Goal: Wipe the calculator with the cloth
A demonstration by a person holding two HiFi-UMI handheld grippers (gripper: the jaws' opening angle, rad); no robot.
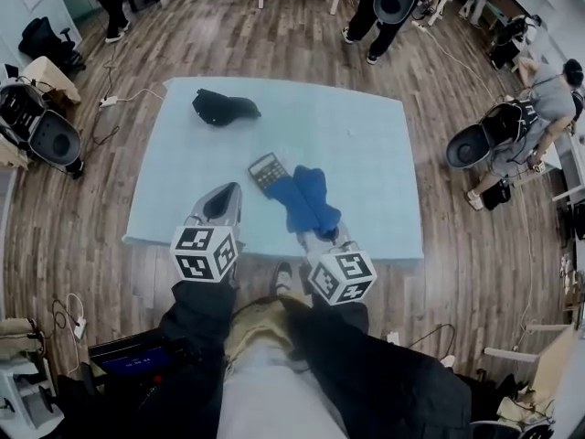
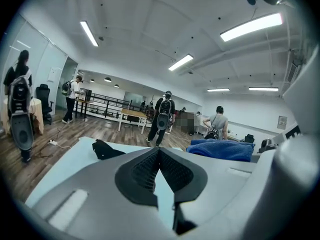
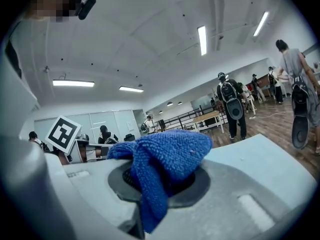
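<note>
Cloth gripped, wiping seemingly yet to begin

On the counter [image 1: 375, 135] the cloth [image 1: 306, 198] lies stretched out against the near corner of the calculator [image 1: 268, 170], whose face looks uncovered, so most wiping seems left. The right tool [image 1: 320, 234] pinches the cloth's near end; the left tool [image 2: 160, 153] is pressed together, empty, just beside.

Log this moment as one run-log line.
left gripper: shut, empty | right gripper: shut on cloth | calculator: on table, next to cloth
</note>
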